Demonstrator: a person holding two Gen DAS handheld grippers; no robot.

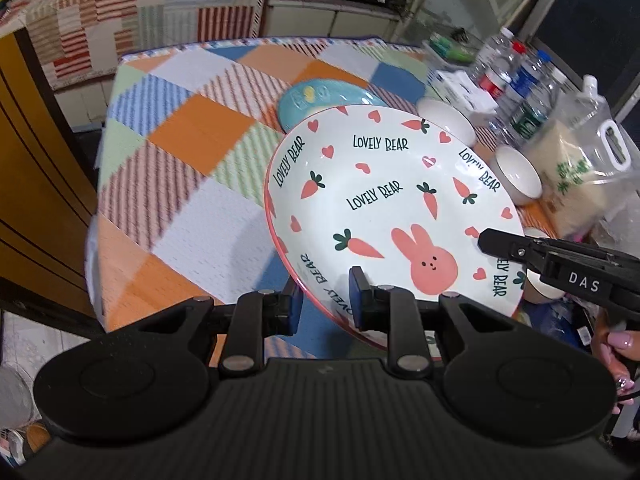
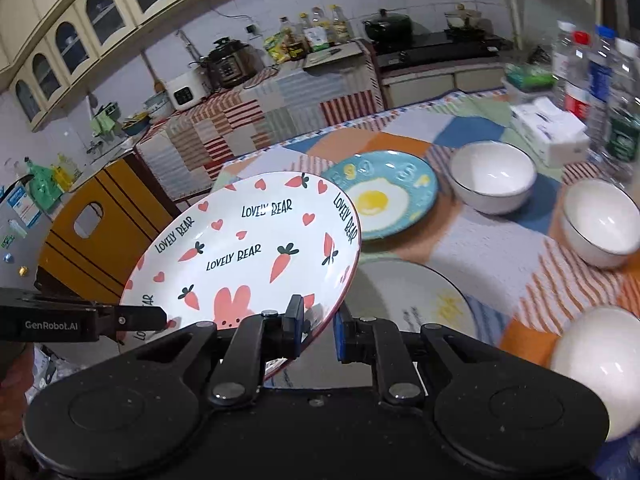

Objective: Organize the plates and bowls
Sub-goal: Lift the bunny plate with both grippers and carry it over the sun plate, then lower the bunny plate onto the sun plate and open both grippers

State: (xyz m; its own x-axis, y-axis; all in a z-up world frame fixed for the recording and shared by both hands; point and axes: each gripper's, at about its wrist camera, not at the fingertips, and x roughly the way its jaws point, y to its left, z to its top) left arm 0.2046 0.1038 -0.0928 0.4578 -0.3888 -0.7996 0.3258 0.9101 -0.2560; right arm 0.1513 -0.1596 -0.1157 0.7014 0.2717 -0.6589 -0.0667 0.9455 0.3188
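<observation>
A white "Lovely Bear" plate (image 1: 384,204) with pink bunny and carrots is held tilted above the table; it also shows in the right wrist view (image 2: 248,252). My left gripper (image 1: 326,304) is shut on its near rim. My right gripper (image 2: 318,330) is shut on the opposite rim and shows in the left wrist view (image 1: 496,246). A blue fried-egg plate (image 2: 384,196) lies on the table beyond, partly hidden in the left wrist view (image 1: 316,100). A grey-rimmed plate (image 2: 416,296) lies under the held plate. Three white bowls (image 2: 494,176) (image 2: 602,222) (image 2: 588,364) stand to the right.
Water bottles (image 2: 600,80), a tissue pack (image 2: 548,128) and a clear bag of rice (image 1: 576,168) crowd the table's right side. A checked cloth (image 1: 180,160) covers the table. A yellow chair (image 2: 96,232) stands at the left; a kitchen counter with appliances is behind.
</observation>
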